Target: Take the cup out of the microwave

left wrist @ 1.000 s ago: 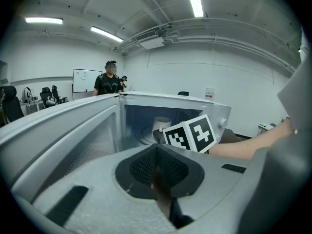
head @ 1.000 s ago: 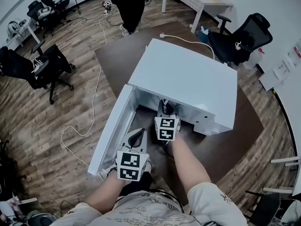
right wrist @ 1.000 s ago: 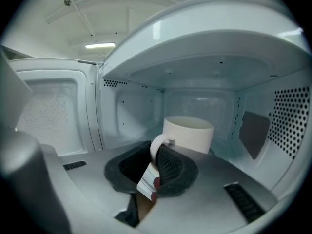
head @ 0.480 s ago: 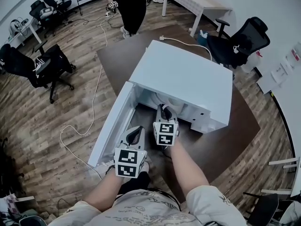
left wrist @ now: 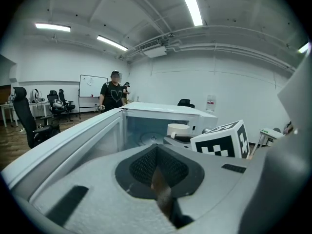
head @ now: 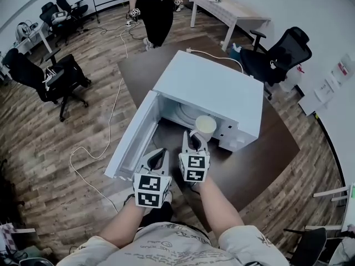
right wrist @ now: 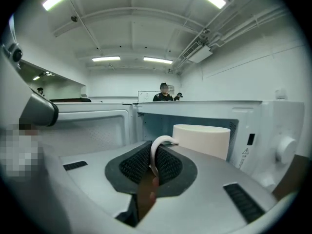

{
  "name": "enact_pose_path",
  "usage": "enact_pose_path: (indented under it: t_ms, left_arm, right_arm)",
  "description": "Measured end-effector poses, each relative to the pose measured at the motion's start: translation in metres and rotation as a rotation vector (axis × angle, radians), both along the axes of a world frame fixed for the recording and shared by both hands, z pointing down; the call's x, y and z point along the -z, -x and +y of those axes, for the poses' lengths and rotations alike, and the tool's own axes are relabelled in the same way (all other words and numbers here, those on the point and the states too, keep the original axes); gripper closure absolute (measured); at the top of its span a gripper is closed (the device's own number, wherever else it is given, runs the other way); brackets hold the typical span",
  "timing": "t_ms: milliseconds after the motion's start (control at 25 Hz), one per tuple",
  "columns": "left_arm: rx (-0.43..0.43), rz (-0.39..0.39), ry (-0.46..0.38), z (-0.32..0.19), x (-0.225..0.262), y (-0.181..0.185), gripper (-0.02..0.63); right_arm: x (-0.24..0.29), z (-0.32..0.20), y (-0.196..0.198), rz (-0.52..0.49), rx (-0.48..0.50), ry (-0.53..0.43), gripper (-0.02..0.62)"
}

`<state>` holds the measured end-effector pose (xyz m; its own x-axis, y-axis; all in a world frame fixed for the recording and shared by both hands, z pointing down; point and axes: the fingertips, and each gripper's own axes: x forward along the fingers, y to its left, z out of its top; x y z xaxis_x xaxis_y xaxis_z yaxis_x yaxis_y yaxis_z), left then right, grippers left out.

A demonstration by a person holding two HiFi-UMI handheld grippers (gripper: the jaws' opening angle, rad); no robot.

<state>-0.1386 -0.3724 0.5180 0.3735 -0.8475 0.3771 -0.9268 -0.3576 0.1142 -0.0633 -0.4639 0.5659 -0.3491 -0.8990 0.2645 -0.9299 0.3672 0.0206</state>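
cup: one, cream, at the microwave's mouth
microwave: one, white, door open
right gripper: one, clamped on the cup's handle
left gripper: one, jaws together, empty

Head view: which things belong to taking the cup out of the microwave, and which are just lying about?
Job: cup, microwave, its open door, right gripper holding the cup's handle.
Lying about: office chairs, desk, standing person.

No legible text; only a warning triangle on the microwave.
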Motion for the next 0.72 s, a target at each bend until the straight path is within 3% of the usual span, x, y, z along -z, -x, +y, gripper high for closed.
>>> enact_pose_path:
  t_ms: [720]
  left_arm:
    - [-0.01,0.009,-0.101,0.086,0.045,-0.042,0.595]
  right_arm:
    - [0.092,0.151,-0.053,-0.035,-0.036,-0.063,0.563]
